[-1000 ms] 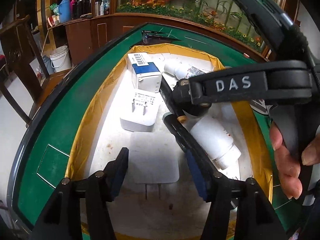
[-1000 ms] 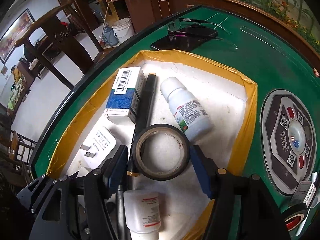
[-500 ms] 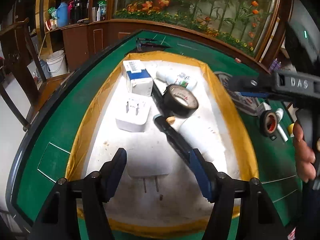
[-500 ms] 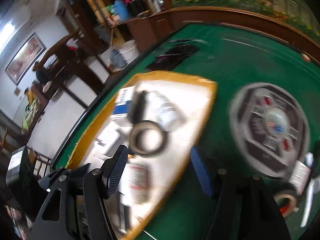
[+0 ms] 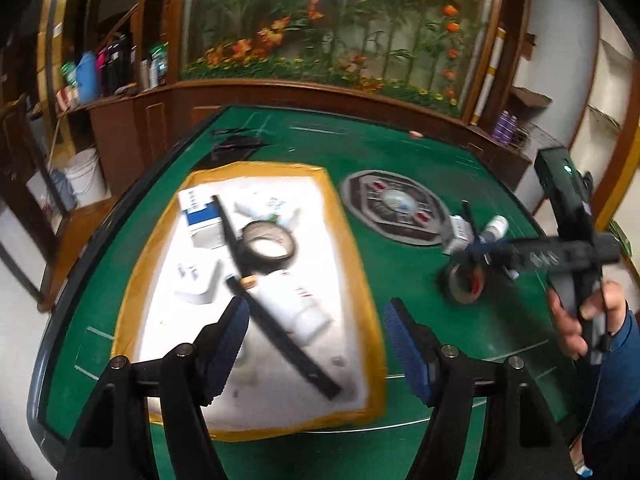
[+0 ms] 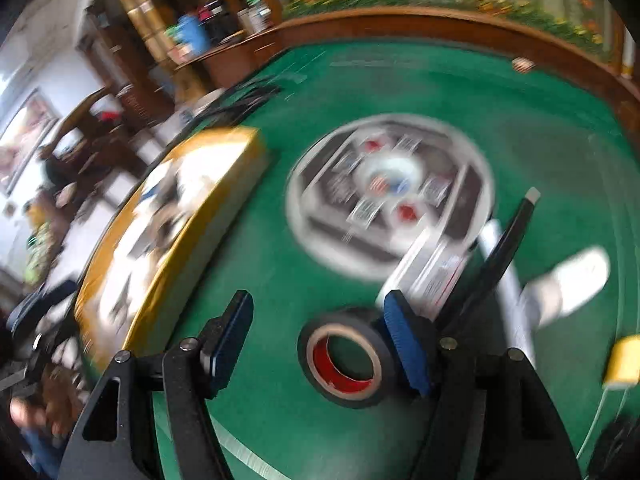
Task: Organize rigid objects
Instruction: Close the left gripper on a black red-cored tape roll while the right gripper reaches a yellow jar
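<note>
Two tongs hang over the green bench (image 5: 360,152), both with jaws opening and nothing between them. The left tongs (image 5: 316,344) hover above the near end of the yellow-edged white tray (image 5: 360,280), which holds a black tape roll (image 5: 269,245), a white bottle (image 5: 294,304), a blue-and-white box (image 5: 202,220), a white plug (image 5: 198,282) and a long black bar (image 5: 280,332). The right tongs (image 6: 316,344) hang well to the tray's right over a red-cored tape roll (image 6: 346,360) lying on the felt, its rim near the right pad. A white carton (image 6: 432,268) and blurred white bottle (image 6: 568,284) lie just beyond.
</note>
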The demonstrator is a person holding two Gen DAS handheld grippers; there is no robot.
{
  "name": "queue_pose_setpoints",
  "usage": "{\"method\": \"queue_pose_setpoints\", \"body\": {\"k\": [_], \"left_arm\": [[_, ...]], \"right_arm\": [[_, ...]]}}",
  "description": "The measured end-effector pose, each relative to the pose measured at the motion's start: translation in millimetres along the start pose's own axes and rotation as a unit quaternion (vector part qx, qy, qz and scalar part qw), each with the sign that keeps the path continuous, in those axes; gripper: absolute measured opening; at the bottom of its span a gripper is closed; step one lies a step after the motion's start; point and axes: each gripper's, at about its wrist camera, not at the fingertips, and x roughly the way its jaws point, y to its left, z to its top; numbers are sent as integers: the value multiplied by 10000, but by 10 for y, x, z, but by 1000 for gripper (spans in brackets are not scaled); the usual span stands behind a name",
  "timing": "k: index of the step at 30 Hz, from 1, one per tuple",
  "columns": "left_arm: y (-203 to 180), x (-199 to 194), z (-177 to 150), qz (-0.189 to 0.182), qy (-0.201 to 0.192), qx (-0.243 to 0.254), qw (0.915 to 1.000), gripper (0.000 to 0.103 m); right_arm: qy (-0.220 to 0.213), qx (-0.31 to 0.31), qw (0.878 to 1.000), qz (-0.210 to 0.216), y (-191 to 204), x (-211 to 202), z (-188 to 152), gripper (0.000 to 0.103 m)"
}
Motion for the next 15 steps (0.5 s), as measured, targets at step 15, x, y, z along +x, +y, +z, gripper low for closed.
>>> {"method": "queue_pose_setpoints", "body": {"k": [15], "left_arm": [[-1267, 559, -13, -698, 601, 1273, 9876, 94]], "right_arm": [[-1879, 1469, 9698, -510, -1152, -1115, -366, 70]]}}
